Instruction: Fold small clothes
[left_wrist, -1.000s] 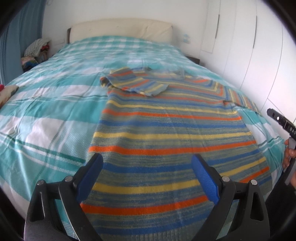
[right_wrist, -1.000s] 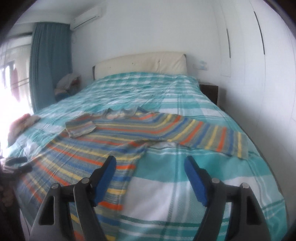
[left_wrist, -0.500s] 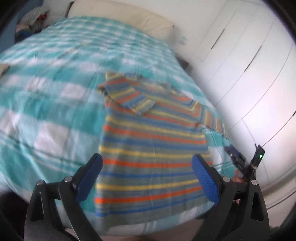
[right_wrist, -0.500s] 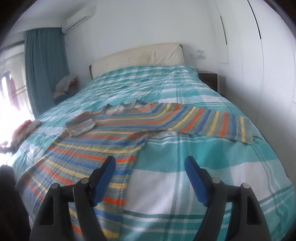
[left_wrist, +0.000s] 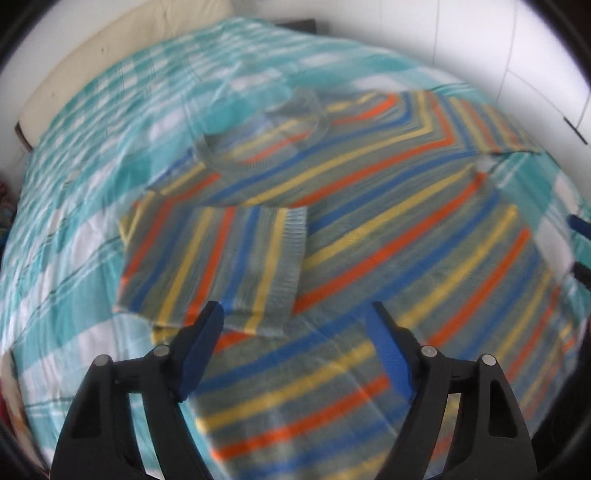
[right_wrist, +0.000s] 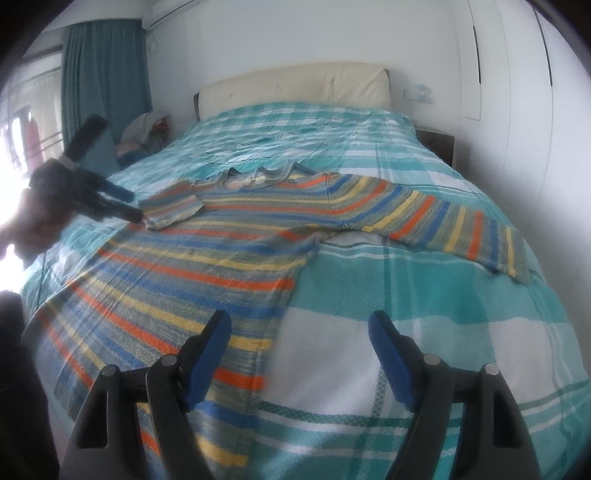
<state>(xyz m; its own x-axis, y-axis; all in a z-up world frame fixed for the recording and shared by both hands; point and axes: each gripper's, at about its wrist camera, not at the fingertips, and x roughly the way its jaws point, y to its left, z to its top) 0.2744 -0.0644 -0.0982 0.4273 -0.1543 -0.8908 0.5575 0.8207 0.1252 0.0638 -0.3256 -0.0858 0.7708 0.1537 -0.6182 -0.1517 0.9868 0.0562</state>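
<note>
One striped knitted sweater in orange, yellow, blue and grey is seen on one big bed with a teal and white checked cover. Two sleeves are counted on the sweater: one long sleeve is laid out flat on the bed, and one sleeve is folded over on the sweater. One cream headboard is seen at the far end of the bed. One teal curtain is hung beside the bed. Two black grippers with blue pads are counted over the bed, the left gripper and the right gripper.
</note>
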